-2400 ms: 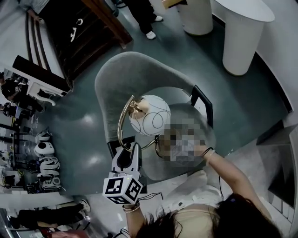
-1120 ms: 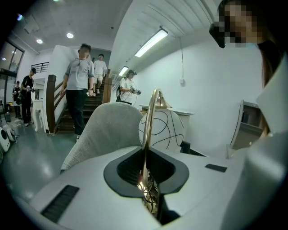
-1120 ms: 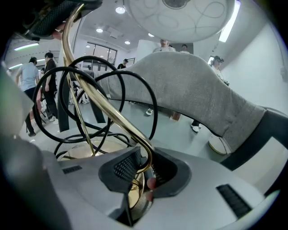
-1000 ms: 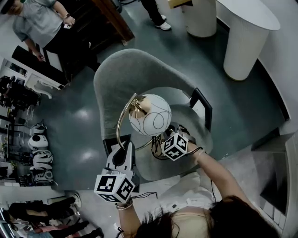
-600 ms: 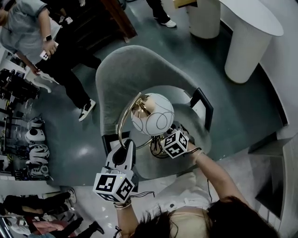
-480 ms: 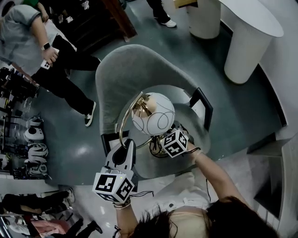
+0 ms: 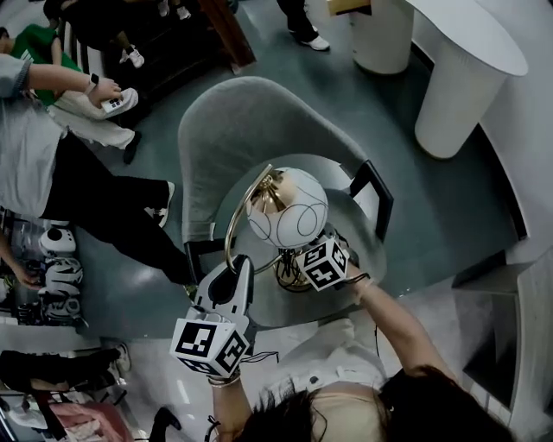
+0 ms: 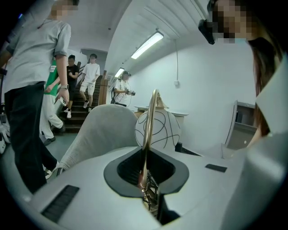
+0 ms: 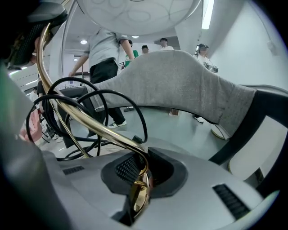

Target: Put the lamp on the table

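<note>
The lamp has a white globe shade [image 7: 288, 207] with thin dark lines and a curved brass arm [image 7: 232, 226]. It stands over the seat of a grey chair [image 7: 233, 129]. My left gripper [image 7: 235, 269] is shut on the brass arm, which runs up from between its jaws [image 8: 145, 179] to the globe [image 8: 158, 129]. My right gripper [image 7: 295, 269] is shut on the brass stem [image 9: 90, 121] low down by the lamp's base [image 9: 139, 191]. A black cord [image 9: 118, 104] loops around the stem. The globe's underside [image 9: 139, 13] hangs above the right gripper.
A white round pedestal table [image 7: 467, 43] stands at the upper right, with a second white pedestal [image 7: 380, 34] beside it. A person in a grey shirt and dark trousers [image 7: 86, 198] stands close on the left. Dark stairs [image 7: 173, 34] rise behind the chair.
The person in the grey shirt has walked closer along the left side. The lamp and both grippers have stayed about where they were.
</note>
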